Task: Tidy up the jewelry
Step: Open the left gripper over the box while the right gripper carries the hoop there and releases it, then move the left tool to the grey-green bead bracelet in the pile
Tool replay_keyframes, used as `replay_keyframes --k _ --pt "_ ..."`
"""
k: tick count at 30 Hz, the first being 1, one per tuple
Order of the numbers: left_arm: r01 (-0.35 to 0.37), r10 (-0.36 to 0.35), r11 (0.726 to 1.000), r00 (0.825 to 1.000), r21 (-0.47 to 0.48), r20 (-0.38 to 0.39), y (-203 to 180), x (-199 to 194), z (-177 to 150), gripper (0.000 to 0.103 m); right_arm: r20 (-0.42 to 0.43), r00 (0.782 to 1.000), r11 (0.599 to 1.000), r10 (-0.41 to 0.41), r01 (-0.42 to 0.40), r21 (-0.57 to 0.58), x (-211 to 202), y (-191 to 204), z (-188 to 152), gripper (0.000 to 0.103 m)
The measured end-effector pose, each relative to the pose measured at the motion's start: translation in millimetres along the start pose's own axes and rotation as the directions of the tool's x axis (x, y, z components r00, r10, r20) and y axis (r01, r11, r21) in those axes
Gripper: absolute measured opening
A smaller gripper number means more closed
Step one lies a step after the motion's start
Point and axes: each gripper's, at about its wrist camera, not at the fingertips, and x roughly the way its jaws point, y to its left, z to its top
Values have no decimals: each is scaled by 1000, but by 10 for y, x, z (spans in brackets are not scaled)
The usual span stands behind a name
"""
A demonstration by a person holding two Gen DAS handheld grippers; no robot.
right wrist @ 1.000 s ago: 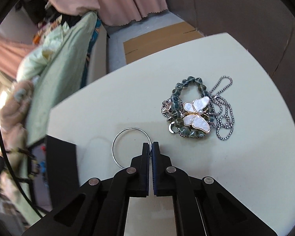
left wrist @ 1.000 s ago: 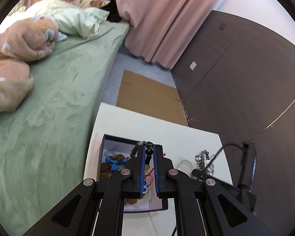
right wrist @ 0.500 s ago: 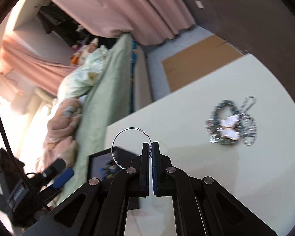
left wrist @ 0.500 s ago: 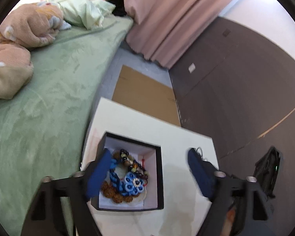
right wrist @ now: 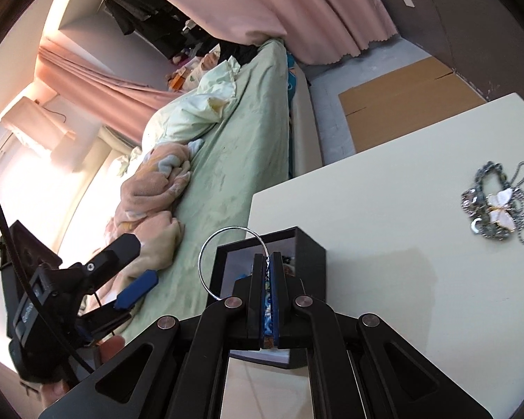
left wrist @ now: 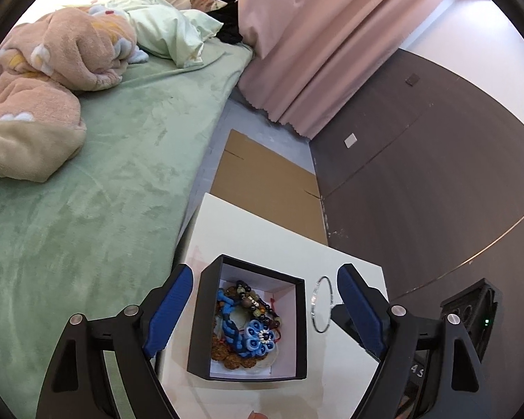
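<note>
While pinched by the right hand-held gripper (right wrist: 268, 262), thin silver hoop (right wrist: 227, 241) above black box (right wrist: 311, 255)

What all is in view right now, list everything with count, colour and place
black box: one, black with white lining, open on the table
beaded jewelry: a tangle, blue and brown, inside the box
silver ring: one, held above the box
butterfly jewelry pile: one, silver and white, right side of table
table: one, cream
bed: one, green sheet, left
cardboard: one, brown, on the floor
curtain: pink, behind
left gripper: open
right gripper: shut on the ring
</note>
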Motion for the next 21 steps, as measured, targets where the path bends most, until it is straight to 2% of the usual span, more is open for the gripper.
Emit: replay_keyframes --k 5,6,7,8,11,13,21 --pt "2 -2 1000 1000 -4 0 21 -17 5 85 -24 1000 999 2 -1 34 158 -3 6 4" --pt "2 -2 1000 1000 -3 0 21 -16 4 85 -37 999 999 -4 6 52 193 -32 17 7" --pt "1 -1 1000 1000 -2 0 21 -17 4 85 -57 998 997 -7 11 71 229 -64 22 11" --pt "1 -1 1000 1000 -3 0 20 -17 3 85 -80 997 995 -3 11 94 267 -111 24 20" --pt "-1 1 1000 1000 -1 0 26 -19 -2 85 -89 994 988 56 -43 149 261 -217 28 25" --pt "-2 2 1000 1000 -2 -1 23 -11 -3 85 -72 997 992 6 3 124 170 -214 39 47" --pt "-5 6 999 1000 33 -13 -104 61 -80 85 1 999 989 -46 45 144 -268 -465 118 48"
